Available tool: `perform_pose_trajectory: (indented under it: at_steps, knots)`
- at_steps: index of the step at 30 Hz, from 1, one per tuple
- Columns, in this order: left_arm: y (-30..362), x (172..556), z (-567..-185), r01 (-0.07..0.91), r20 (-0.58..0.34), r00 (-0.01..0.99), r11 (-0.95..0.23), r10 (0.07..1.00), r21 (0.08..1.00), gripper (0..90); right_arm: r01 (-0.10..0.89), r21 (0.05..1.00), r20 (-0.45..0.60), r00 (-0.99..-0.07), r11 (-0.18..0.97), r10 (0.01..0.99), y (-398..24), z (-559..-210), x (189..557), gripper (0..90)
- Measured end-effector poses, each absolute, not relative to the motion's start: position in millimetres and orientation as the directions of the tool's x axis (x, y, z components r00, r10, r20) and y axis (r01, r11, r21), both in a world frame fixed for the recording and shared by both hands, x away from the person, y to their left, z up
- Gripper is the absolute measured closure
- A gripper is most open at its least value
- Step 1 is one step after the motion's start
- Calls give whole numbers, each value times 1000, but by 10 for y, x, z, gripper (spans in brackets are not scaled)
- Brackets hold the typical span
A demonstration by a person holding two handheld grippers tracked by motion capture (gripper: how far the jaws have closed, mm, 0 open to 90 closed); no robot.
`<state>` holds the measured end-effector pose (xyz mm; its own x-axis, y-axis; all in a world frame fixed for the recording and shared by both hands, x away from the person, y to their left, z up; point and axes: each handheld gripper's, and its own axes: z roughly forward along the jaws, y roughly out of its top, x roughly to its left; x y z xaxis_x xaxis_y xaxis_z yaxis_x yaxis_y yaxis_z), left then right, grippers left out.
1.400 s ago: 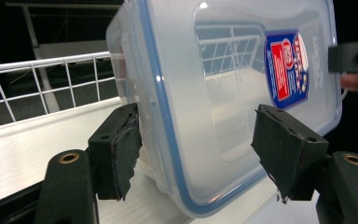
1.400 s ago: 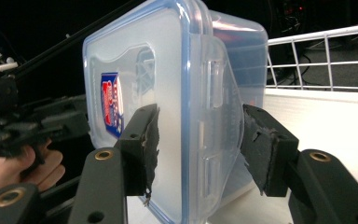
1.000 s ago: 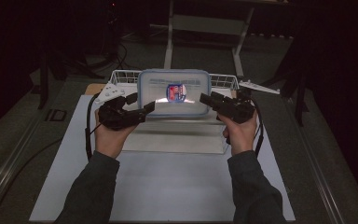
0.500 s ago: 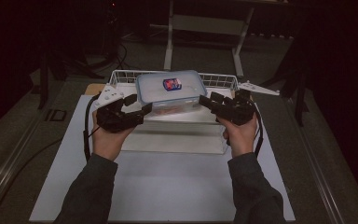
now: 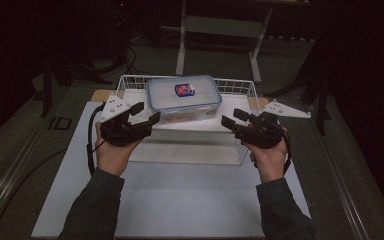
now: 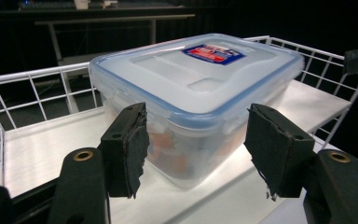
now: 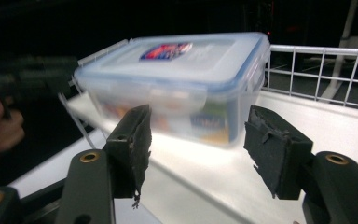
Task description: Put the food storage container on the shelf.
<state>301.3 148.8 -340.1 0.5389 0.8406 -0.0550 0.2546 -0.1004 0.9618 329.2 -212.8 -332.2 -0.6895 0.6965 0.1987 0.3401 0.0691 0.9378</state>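
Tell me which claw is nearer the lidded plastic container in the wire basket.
Left, by a little. The left claw sits open just off the plastic container's near left corner; the right claw sits open a bit farther from its right side. Neither touches it.

Container (image 5: 184,99): clear plastic box, rounded corners, blue seal round the rim
Lid (image 6: 200,65): on, frosty white, red-and-blue sticker (image 5: 184,89) on top
Contents: colourful packets inside, too blurry to name
Pose: upright, flat
Spot: in the white wire basket (image 5: 235,87), on its white floor
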Motion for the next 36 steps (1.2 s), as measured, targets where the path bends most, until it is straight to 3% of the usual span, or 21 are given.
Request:
perform_pose_trajectory:
  at_steps: [10, 18, 36]
  knots:
    - [1573, 2811, -3502, 262, -46, 577, -131, 816, 956, 385, 290, 937, 84, -726, 193, 683, -2233, -3552, 3033, 409]
    - [1693, 2599, -3821, 286, -26, 608, -189, 793, 939, 381, 300, 910, 21, -722, 285, 692, -2435, -3870, 2784, 383]
    - [2193, 2282, -4492, 387, -83, 498, -135, 863, 912, 375, 363, 902, 43, -616, 235, 787, -3041, -4448, 2340, 374]
